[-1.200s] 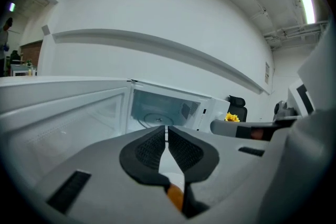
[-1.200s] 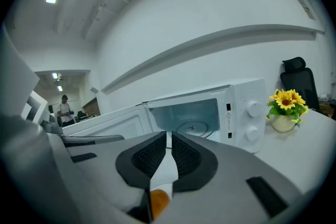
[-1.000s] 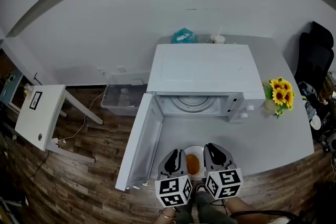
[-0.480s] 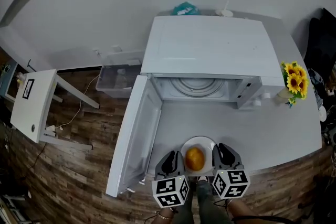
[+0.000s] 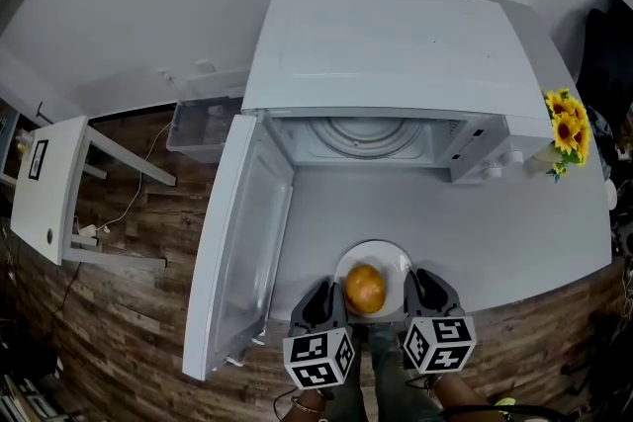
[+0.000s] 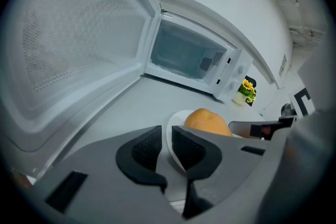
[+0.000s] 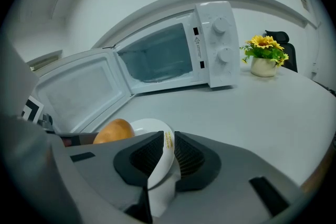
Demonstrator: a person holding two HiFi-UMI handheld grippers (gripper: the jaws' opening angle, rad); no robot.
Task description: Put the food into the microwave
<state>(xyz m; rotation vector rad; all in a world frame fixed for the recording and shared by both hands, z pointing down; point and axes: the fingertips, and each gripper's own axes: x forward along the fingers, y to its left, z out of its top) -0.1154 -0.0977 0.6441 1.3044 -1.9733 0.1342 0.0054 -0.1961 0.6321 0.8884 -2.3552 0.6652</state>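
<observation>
Head view: plate (image 5: 389, 258) bearing the food (image 5: 365, 288) sits short of the open microwave (image 5: 381, 44); left gripper view: left gripper (image 6: 164, 145) pinches its rim; right gripper view: right gripper (image 7: 167, 157) likewise, so uneven lifting could roll the food off.

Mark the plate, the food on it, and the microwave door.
plate (image 5: 398, 262), head view, bare right rim.
food (image 5: 365, 288), head view, its orange top.
microwave door (image 5: 237, 252), head view, inner face.
</observation>
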